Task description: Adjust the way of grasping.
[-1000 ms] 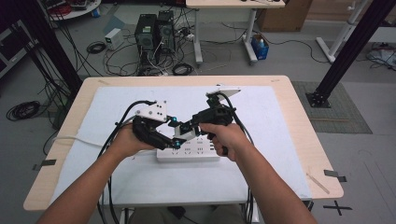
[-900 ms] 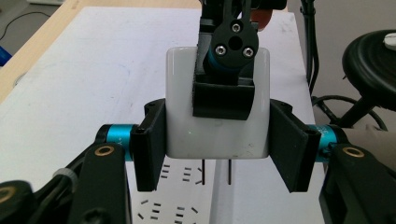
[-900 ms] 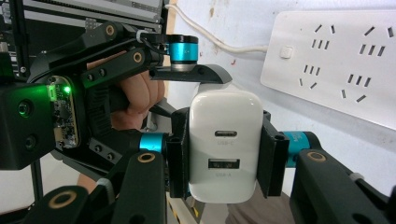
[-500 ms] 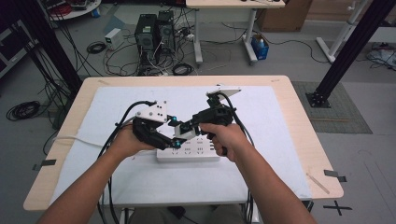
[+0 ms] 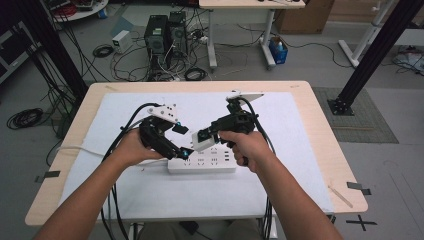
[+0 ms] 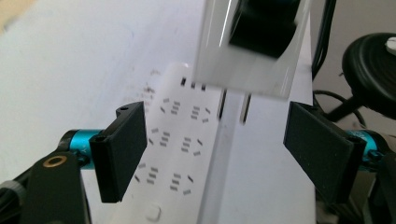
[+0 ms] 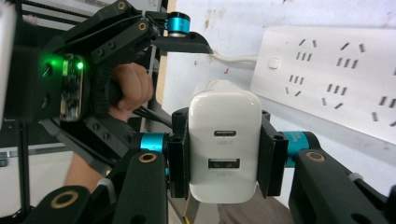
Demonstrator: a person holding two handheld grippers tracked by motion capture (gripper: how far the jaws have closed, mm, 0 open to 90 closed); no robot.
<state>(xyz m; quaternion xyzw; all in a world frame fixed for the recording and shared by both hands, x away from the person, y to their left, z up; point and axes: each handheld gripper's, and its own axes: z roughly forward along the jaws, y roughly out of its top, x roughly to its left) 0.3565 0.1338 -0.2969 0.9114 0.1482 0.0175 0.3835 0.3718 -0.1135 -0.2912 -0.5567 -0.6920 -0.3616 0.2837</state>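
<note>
White plastic marks both main things: a USB charger [image 7: 224, 142] and a power strip [image 5: 202, 164] lying flat on the pale sheet [image 5: 280, 185] that covers the wooden worktop [image 5: 327, 135]. The right gripper [image 7: 224, 161] clamps the charger by its two sides, its fingers [image 7: 180, 154] pressed tight against the casing, the two USB ports facing the right gripper view's camera. In the left gripper view the charger hangs just above the power strip, tilted, its two metal prongs [image 6: 233, 105] pointing down at the strip's sockets and not yet in them. The left gripper [image 6: 224, 149] sits at the power strip's left end; its fingers [image 6: 123, 149] have just been opening and now stand wide apart, one on each side of the strip, with nothing pressed between them. From above, both grippers meet over the power strip's left half, the charger between them.
</note>
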